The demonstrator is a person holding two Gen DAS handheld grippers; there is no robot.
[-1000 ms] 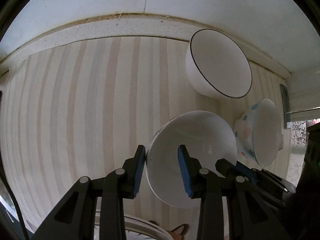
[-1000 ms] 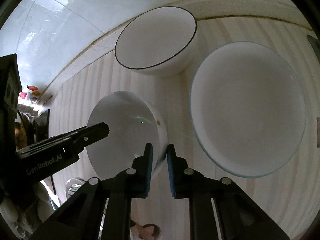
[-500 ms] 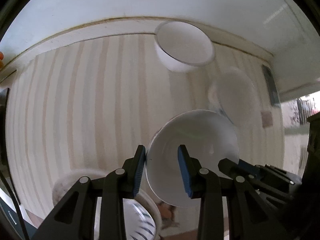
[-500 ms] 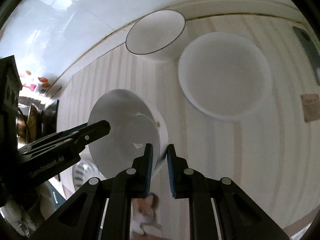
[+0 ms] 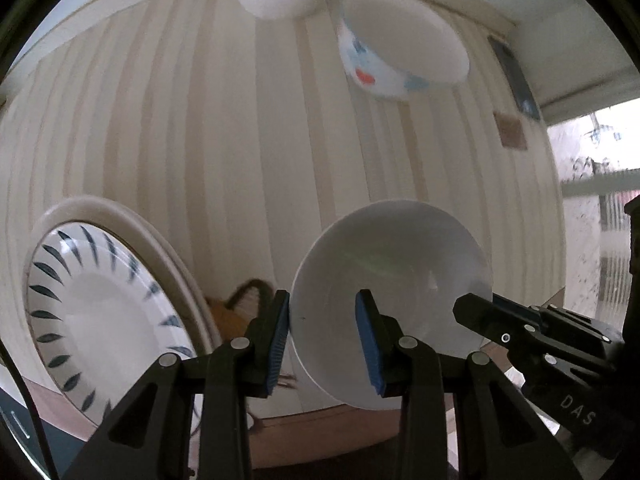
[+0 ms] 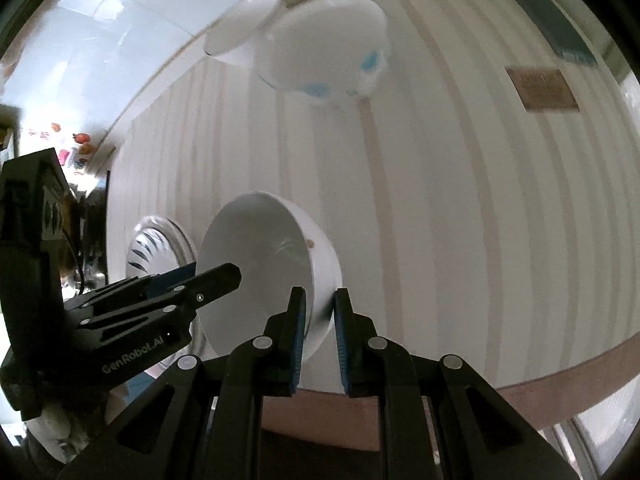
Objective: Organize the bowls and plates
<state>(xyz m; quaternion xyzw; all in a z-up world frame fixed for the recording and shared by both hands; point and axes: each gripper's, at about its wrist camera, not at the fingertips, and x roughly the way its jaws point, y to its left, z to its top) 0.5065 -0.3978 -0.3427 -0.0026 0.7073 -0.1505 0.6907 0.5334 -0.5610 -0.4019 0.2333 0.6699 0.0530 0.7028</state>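
Gripping one white bowl (image 5: 390, 280) from opposite rims: left gripper (image 5: 323, 338) at its 9 o'clock, right gripper (image 6: 320, 334) at its 3 o'clock, both narrow jaws pinching the wall. Held above striped tabletop (image 5: 200, 140); patterned plate (image 5: 100, 312) toward 8 o'clock, floral bowl (image 5: 396, 44) toward 12.

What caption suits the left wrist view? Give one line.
Both grippers, left and right, grip a plain white bowl by its rim over a striped table.

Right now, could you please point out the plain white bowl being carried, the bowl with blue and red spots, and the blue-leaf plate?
plain white bowl (image 5: 392, 280): left wrist view, inner wall.
spotted bowl (image 5: 372, 76): left wrist view, outer side.
blue-leaf plate (image 5: 100, 312): left wrist view, centre well.
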